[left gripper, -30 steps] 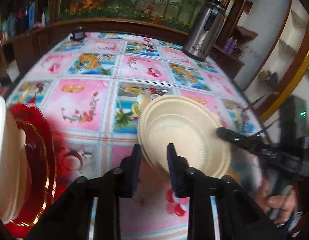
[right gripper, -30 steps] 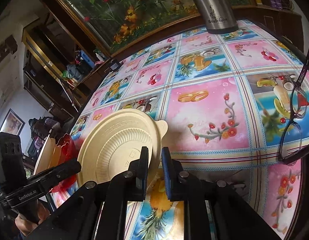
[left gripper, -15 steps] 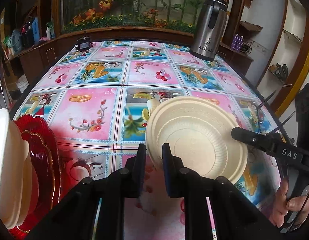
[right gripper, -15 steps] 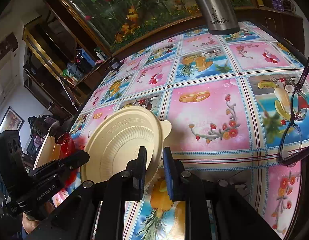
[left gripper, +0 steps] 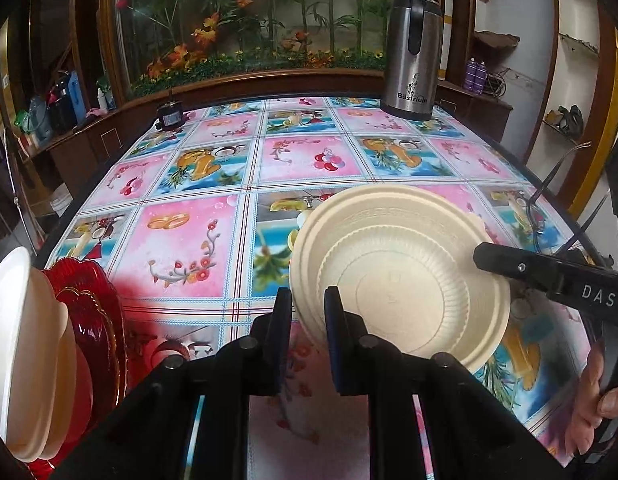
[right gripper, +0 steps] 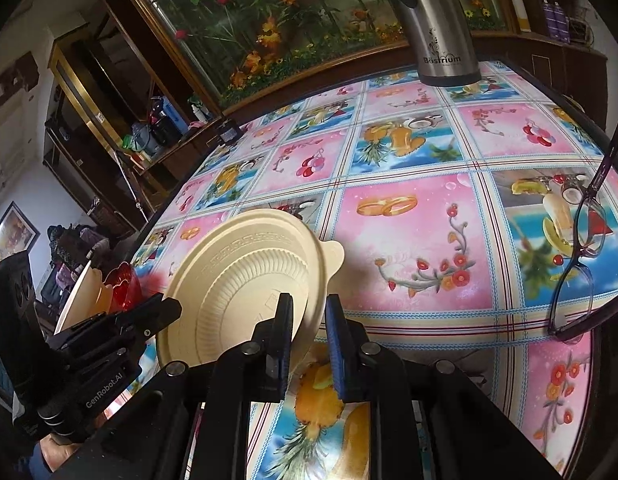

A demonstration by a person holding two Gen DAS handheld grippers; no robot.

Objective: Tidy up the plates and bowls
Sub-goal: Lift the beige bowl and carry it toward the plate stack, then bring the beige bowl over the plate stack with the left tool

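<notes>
Bowls: a cream stack of bowls (left gripper: 401, 280) is held up over the bench (left gripper: 189, 240), near the front, tipped on its side.
Left tool (left gripper: 307, 320): narrow, pinching the stack's left rim.
Right tool (right gripper: 307, 322): narrow, pinching the rim on the other side, so the stack hangs between both tools.
Why two tools: I think one holds firm while the other pulls a bowl loose.
Other dishes: red plates (left gripper: 93, 320) and white bowls (left gripper: 25, 360) stand on edge at the near left, maybe the sorted pile.
Glasses (right gripper: 581, 256): lying at the right, well apart.
Jug (left gripper: 411, 52): far back, out of the way.
</notes>
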